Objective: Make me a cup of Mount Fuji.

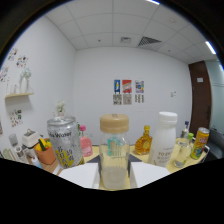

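Crowded table (pixel 172 167) — white-walled office

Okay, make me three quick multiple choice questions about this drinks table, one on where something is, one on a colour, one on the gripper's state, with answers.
1. What stands between the fingers?
A. a clear jar
B. a silver can
C. a white bottle

2. What colour is the jar's lid?
A. red
B. tan
C. black

3. How are the fingers?
A. shut on the jar
B. open, jar between them
C. shut on the can

Answers: A, the clear jar stands centred in the gripper; B, the lid is tan; B, gaps show beside the jar.
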Tool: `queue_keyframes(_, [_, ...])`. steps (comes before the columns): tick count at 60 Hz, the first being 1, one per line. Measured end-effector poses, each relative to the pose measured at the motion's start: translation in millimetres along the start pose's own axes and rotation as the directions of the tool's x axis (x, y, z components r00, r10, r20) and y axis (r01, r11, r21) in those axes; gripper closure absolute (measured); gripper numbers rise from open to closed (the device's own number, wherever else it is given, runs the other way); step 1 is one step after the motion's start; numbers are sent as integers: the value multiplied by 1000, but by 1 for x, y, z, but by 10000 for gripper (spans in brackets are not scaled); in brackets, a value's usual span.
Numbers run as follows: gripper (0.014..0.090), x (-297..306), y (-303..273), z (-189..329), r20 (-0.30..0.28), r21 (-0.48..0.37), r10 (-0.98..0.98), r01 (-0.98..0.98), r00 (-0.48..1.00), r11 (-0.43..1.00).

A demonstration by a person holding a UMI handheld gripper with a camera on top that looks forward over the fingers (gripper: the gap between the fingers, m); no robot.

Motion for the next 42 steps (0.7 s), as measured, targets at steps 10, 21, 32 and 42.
queue_keyframes(10, [645, -7, -15, -45, 57, 54, -2, -2, 998, 999])
queue_keyframes(21, [648, -11, 38, -90, 113, 43, 22, -27, 993, 999])
queue_keyframes(32, [648, -7, 160, -100, 99, -93, 67, -58, 993, 994])
queue_keyframes(42, [646, -10, 237, -97, 102, -150, 182, -165, 978, 975])
